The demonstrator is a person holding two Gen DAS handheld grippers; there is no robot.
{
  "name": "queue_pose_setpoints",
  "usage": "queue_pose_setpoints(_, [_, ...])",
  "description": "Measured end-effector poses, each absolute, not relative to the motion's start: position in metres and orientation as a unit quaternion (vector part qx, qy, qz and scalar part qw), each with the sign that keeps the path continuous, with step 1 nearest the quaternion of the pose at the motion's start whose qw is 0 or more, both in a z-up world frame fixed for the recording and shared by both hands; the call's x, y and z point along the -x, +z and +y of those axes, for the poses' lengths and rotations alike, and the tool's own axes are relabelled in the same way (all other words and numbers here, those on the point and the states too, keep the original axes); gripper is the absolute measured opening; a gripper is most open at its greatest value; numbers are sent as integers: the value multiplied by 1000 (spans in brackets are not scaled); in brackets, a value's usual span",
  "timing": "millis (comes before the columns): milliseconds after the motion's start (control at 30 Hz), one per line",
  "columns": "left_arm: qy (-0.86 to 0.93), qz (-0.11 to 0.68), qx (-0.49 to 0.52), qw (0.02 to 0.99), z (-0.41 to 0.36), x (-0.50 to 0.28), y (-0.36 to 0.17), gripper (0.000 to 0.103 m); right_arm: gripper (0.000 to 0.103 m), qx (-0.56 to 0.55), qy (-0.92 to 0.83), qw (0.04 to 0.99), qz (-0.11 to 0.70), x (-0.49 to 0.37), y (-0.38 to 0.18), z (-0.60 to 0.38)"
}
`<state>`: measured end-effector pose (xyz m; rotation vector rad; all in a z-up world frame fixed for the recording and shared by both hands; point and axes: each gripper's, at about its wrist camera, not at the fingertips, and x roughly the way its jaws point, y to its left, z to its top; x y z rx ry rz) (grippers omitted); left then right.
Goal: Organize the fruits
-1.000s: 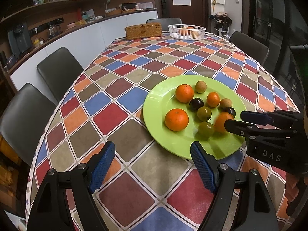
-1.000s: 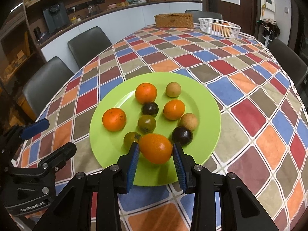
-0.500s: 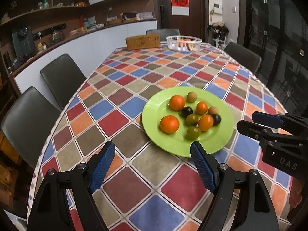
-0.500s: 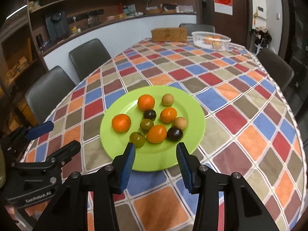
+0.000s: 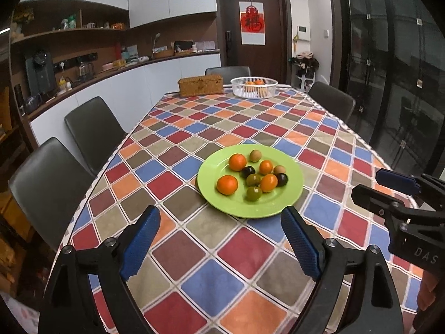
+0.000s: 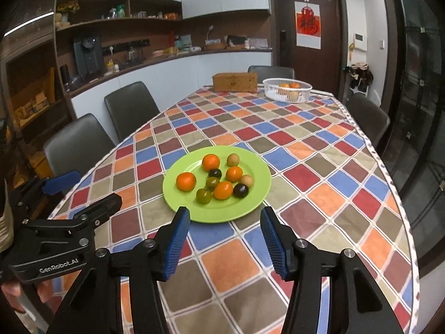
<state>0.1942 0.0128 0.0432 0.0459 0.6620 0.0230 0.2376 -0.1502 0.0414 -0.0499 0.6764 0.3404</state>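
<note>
A green plate [image 5: 289, 194] [image 6: 250, 203] sits on the checked tablecloth and holds several fruits: oranges [image 5: 227, 184] [image 6: 185, 181], dark plums [image 5: 281, 179] [image 6: 240, 190], green fruits [image 5: 254, 193] [image 6: 203, 196] and pale brown ones [image 5: 255, 155] [image 6: 233, 159]. My left gripper [image 5: 219, 239] is open and empty, held back from the plate's near edge. My right gripper [image 6: 226, 236] is open and empty, also back from the plate. Each gripper shows at the side of the other's view.
A white basket [image 5: 254, 86] [image 6: 287, 90] with oranges and a wicker box [image 5: 200, 85] [image 6: 235, 82] stand at the table's far end. Dark chairs [image 5: 94, 130] [image 6: 130, 108] line the left side, others the right and far end.
My right gripper opened and let go of an orange on the plate, then drew back. Both grippers have pulled away from the plate and risen.
</note>
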Motion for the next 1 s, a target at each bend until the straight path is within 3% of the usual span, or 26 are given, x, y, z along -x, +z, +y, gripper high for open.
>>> queue_pose_setpoints(67, [9, 318, -18, 948, 12, -185, 48, 90, 60, 23, 161, 932, 323, -227, 45, -154])
queue_pose_setpoints(500, [-7, 267, -30, 963, -5, -134, 84, 97, 60, -4, 159, 940, 302, -176, 62, -171])
queue_pose_setpoints(1000, [-16, 261, -31, 965, -17, -102, 83, 99, 60, -4, 138, 951, 277, -131, 72, -184])
